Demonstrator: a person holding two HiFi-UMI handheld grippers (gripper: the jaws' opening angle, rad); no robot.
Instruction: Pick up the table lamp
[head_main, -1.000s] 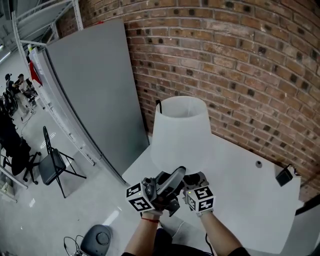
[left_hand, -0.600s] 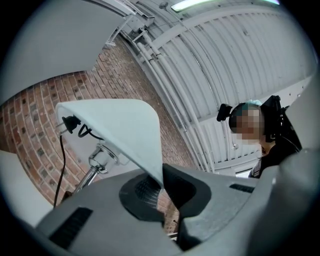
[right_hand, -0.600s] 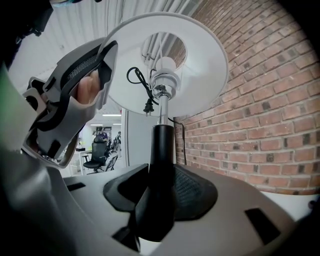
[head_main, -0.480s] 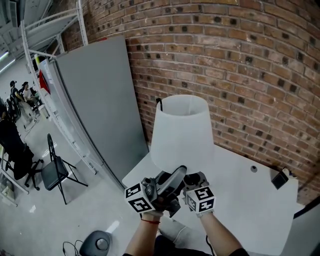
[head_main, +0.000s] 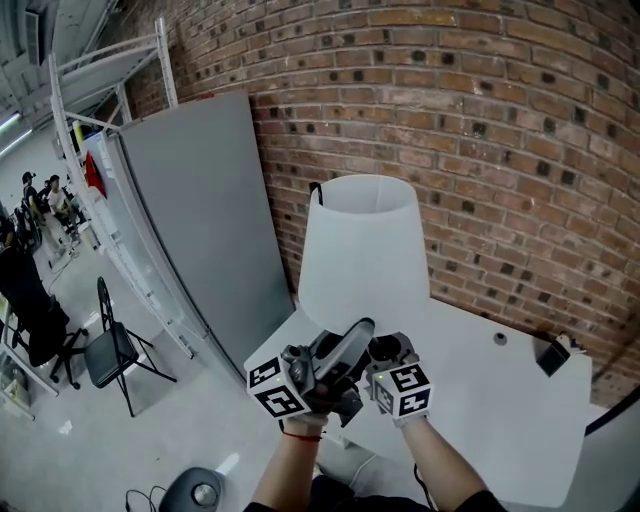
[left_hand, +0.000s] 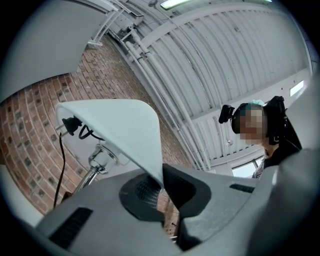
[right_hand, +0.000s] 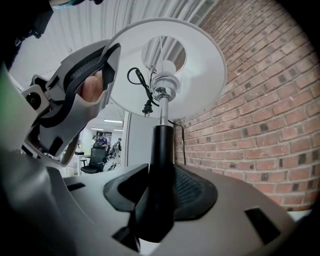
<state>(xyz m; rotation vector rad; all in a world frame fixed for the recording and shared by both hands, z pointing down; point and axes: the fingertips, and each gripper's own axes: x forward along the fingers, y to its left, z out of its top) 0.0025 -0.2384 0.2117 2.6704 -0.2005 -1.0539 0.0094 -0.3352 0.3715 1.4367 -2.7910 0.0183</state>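
Brick wall (head_main: 500, 130) and grey panel (head_main: 200, 220) crowd the lamp (head_main: 365, 250); floor (head_main: 200, 430) leftward open.

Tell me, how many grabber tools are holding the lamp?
2. The left gripper is pinched shut on the bottom edge of the lampshade. The right gripper is clamped on the black pole under the shade. No others are in view.

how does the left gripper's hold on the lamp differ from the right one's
The left gripper is shut on the lower rim of the white lampshade; the right gripper is shut on the black stem beneath it. The left gripper tilts upward toward the ceiling; the right gripper points about level. Both clamp the same table lamp.
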